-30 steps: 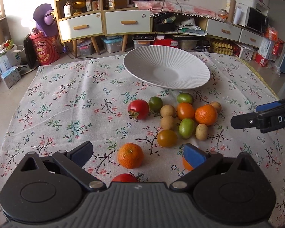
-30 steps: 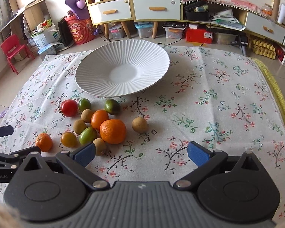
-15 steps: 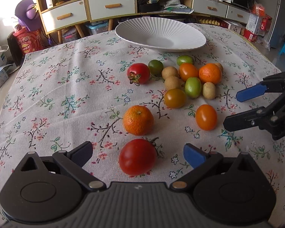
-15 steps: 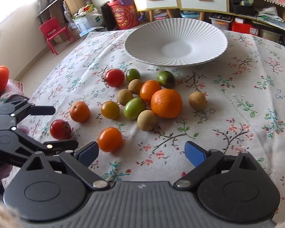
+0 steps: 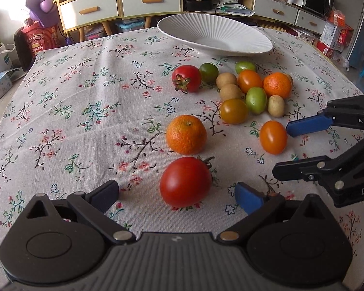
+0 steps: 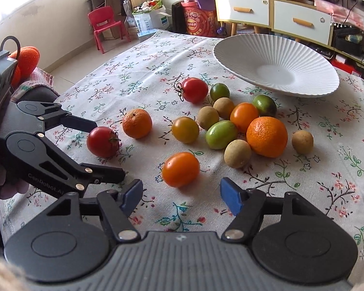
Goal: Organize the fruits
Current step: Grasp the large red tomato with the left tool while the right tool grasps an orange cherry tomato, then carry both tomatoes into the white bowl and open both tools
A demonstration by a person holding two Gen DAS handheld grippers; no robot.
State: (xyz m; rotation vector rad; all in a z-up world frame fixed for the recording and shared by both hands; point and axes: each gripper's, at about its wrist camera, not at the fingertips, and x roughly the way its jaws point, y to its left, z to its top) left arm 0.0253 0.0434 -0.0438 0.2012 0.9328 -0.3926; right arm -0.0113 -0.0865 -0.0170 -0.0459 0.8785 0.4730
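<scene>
Several fruits lie on the floral tablecloth before an empty white ribbed plate (image 5: 240, 32) (image 6: 310, 55). My left gripper (image 5: 176, 191) is open, with a red tomato (image 5: 185, 181) (image 6: 103, 141) just ahead between its fingers. My right gripper (image 6: 180, 192) is open, with an orange oval tomato (image 6: 180, 169) (image 5: 273, 137) just ahead of it. A mandarin (image 5: 186, 134) (image 6: 137, 123) lies behind the red tomato. The cluster holds a larger orange (image 6: 267, 137), a second red tomato (image 5: 186, 78), green fruits and brown longans. Each gripper shows in the other's view: the right gripper (image 5: 282, 150), the left gripper (image 6: 109, 148).
Cabinets with drawers (image 5: 148, 0), a red bucket (image 5: 40, 40) and boxes stand beyond the table's far edge. A red child's chair (image 6: 104, 25) is on the floor to the left. The tablecloth (image 5: 72, 111) stretches bare to the left of the fruit.
Both grippers have lowered and moved closer to the fruit. The red tomato now sits between my left fingers, and the orange oval tomato lies closer before my right fingers. Both stay open.
</scene>
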